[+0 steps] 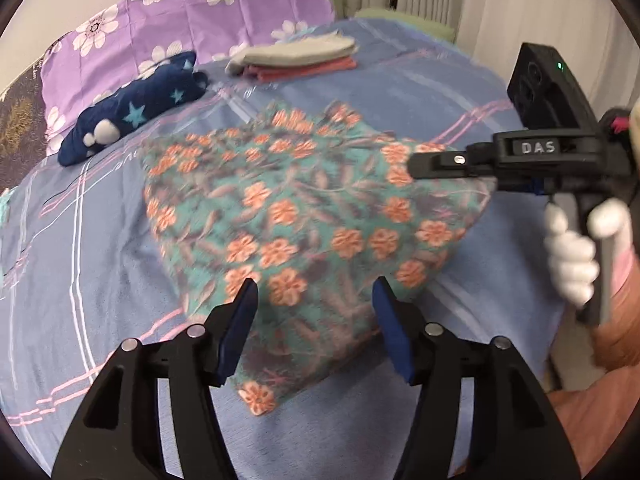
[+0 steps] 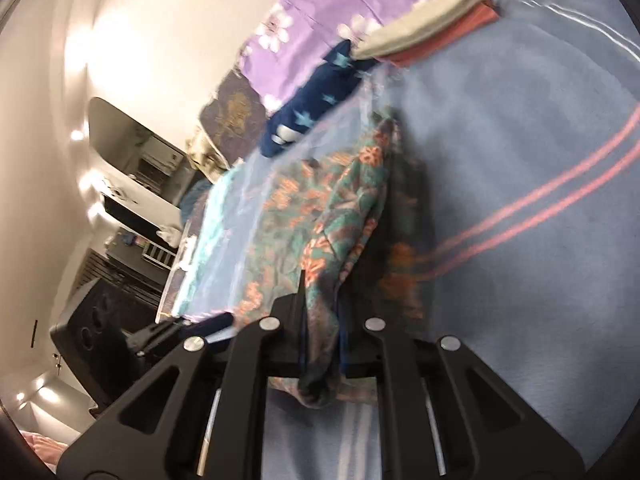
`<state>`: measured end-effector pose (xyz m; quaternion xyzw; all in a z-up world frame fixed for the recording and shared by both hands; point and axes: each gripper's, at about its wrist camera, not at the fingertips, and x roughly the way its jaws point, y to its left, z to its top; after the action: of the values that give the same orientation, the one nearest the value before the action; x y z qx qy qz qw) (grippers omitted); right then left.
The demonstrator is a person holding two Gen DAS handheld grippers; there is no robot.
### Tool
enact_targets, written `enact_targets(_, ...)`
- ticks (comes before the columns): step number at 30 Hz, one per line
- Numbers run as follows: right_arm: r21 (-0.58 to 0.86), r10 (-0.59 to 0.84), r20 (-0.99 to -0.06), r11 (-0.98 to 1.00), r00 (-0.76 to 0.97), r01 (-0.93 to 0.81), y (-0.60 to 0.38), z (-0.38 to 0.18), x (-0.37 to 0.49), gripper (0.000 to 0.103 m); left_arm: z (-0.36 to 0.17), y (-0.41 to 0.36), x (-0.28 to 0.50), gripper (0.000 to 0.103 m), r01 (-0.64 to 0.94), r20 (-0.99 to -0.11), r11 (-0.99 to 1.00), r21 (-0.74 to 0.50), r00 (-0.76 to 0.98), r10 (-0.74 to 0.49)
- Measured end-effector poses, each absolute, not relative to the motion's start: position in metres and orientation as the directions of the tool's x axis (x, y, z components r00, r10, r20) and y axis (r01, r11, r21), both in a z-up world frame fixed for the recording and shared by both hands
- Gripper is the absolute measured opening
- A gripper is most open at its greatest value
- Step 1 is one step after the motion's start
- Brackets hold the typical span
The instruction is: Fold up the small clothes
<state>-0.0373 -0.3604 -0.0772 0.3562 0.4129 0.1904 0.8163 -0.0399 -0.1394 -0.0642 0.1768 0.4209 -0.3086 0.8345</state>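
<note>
Mid-fold, by judgement. Floral garment (image 1: 304,204) on bed (image 1: 460,92), one edge lifted. Right hand-held gripper (image 2: 320,344) clamped on that edge. Left hand-held gripper (image 1: 316,320) agape, holding nothing, above near corner. Next: carry edge across, lay flat.

Floral garments: one (image 1: 304,216); navy star-print garments: one (image 1: 132,108); folded pieces in the stack: two, grey (image 1: 300,50) over red (image 1: 308,70); purple flowered pillows: one (image 1: 160,20); grippers: two, left (image 1: 316,320) and right (image 1: 412,168); gloved hands: one (image 1: 572,252); bedsheets: one (image 1: 400,92)
</note>
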Motion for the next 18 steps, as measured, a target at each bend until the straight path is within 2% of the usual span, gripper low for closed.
enact_targets(3,0.728,0.618,-0.595,0.686,0.514,0.017,-0.356,-0.101,-0.036,0.022,-0.08,-0.135,-0.038,0.06,0.647,-0.835,0.762,0.026,0.434,-0.339)
enact_targets(6,0.76,0.647,-0.558,0.65,0.52,0.006,-0.363,-0.101,-0.032,0.032,-0.083,-0.126,-0.04,0.06,0.637,-0.832,0.771,0.003,0.429,-0.351)
enact_targets(7,0.765,0.651,-0.549,0.644,0.524,0.001,-0.366,-0.098,-0.029,0.04,-0.083,-0.123,-0.04,0.06,0.632,-0.833,0.775,-0.003,0.427,-0.352)
enact_targets(13,0.704,0.606,-0.59,0.709,0.534,-0.027,-0.373,-0.079,0.025,0.041,-0.08,-0.108,-0.037,0.06,0.598,-0.824,0.801,-0.029,0.439,-0.358)
enact_targets(18,0.535,0.449,-0.657,0.844,0.606,-0.046,-0.369,-0.05,0.089,0.04,-0.081,-0.096,-0.03,0.06,0.547,-0.813,0.832,-0.085,0.444,-0.376)
